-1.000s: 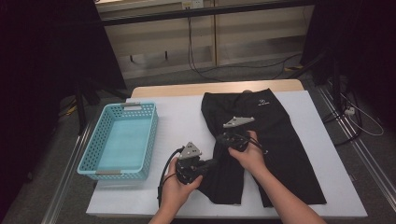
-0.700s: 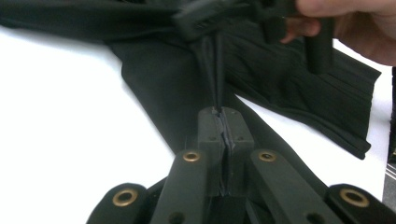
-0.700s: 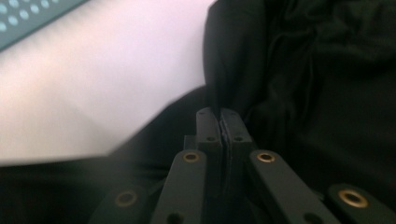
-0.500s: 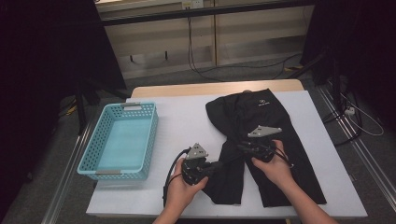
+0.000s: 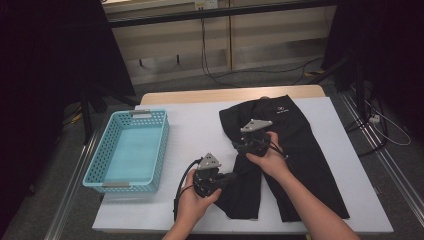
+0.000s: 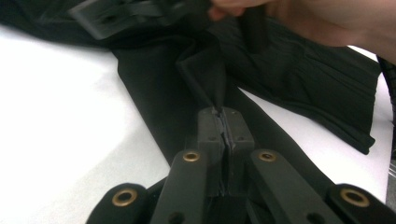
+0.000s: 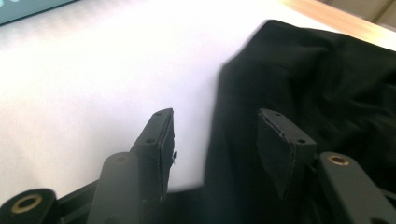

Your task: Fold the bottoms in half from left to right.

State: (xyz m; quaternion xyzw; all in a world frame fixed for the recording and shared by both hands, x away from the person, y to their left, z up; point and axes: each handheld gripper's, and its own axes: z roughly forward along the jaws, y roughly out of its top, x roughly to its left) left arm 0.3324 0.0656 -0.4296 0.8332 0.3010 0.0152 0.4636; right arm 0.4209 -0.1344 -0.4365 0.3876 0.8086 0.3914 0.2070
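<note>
A pair of black trousers [image 5: 300, 135] lies spread on the white table [image 5: 200, 125], its waist end bunched toward the far side. My left gripper [image 5: 232, 178] is shut on a raised fold of one trouser leg; in the left gripper view its jaws [image 6: 223, 116] pinch the black cloth [image 6: 299, 84] together. My right gripper [image 5: 242, 145] hovers over the trousers' left edge. Its jaws [image 7: 215, 126] have just been opening and stand apart. The dark fabric [image 7: 317, 74] lies under the gap, with the pads not pressing on it.
A light blue plastic basket [image 5: 107, 165] with nothing in it stands on the left part of the table. A wooden strip runs along the table's far edge [image 5: 230, 94]. Cables lie on the floor beyond.
The right gripper swung right over the trousers, then came back to their left edge, and its jaws have parted. The waist end is more bunched. The left hand kept still.
</note>
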